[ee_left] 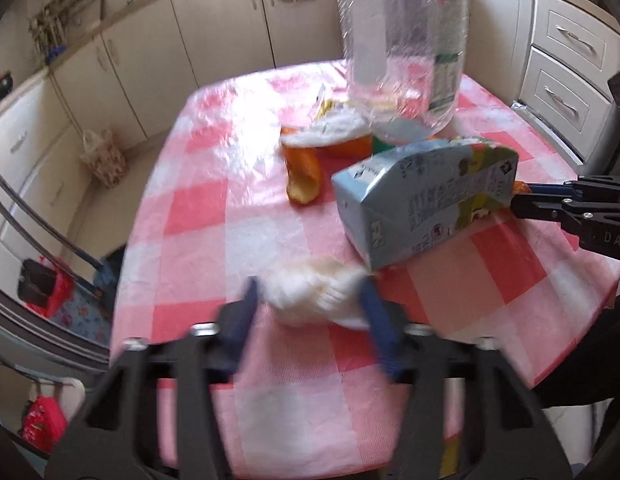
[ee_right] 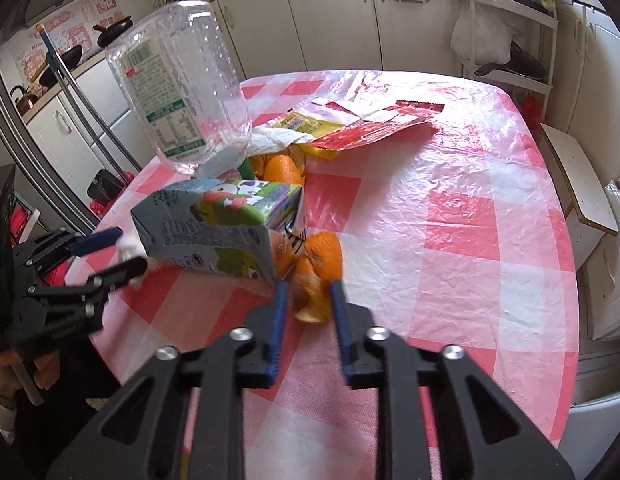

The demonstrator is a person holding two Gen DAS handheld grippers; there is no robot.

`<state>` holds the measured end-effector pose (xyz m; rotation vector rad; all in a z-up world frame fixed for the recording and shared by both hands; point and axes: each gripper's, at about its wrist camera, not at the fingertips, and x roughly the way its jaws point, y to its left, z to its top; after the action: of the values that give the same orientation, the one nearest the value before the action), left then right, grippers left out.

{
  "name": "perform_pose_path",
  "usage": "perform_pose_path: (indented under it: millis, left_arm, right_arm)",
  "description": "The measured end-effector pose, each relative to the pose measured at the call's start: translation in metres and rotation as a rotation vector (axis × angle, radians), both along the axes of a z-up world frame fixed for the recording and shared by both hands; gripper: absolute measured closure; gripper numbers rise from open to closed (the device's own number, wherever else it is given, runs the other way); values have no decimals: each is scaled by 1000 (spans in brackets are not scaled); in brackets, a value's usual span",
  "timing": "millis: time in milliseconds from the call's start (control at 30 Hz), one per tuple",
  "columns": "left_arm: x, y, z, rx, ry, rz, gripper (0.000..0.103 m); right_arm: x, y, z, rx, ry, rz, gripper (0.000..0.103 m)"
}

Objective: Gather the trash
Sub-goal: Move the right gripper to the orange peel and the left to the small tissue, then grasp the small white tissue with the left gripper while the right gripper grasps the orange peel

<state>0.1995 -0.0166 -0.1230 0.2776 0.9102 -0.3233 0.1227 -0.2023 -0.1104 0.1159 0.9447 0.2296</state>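
Note:
A crumpled white tissue (ee_left: 318,304) lies on the pink checked tablecloth (ee_left: 198,220). My left gripper (ee_left: 309,289) is shut on it, one blue pad against each side. From the right wrist view the left gripper (ee_right: 130,250) shows at the left with the white wad in it. My right gripper (ee_right: 309,290) is shut on a piece of orange peel (ee_right: 320,256) beside a tipped juice carton (ee_right: 214,220). In the left wrist view the right gripper (ee_left: 518,196) reaches in behind the carton (ee_left: 422,200). A clear plastic bottle (ee_right: 182,92) leans behind it.
More orange peel (ee_left: 304,176), a yellow wrapper (ee_right: 306,124) and a red wrapper (ee_right: 374,124) lie mid-table. Kitchen cabinets (ee_left: 214,36) ring the table. A mop handle (ee_right: 82,100) leans at the left, and a small bench (ee_right: 582,188) stands to the right.

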Motion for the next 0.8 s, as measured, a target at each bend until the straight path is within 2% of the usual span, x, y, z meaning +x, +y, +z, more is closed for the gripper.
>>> perform_pose_path:
  millis: [67,100,133,200,567,800]
  left_arm:
    - [-1,4,1,-14,4,3,73]
    - [-1,6,1,-12,6,3,88]
    - [-1,7,2,-10,10,4,91]
    - [-4,15,6,-53,17,12,92]
    - [-39,33,22,-188,27,45,95]
    - [-68,34,31,-221,24,46,94]
  right_arm:
    - [-1,0,0,1,-2,7,88]
    - [-1,0,0,-1,-2,10,92]
    - [-1,1,0,-2,-2,11,92]
    - [-3,-1,0,3,-1,11,93]
    - [-17,-13,10,56,-25,-14,97]
    - [-45,-13,26,93,-55,9,97]
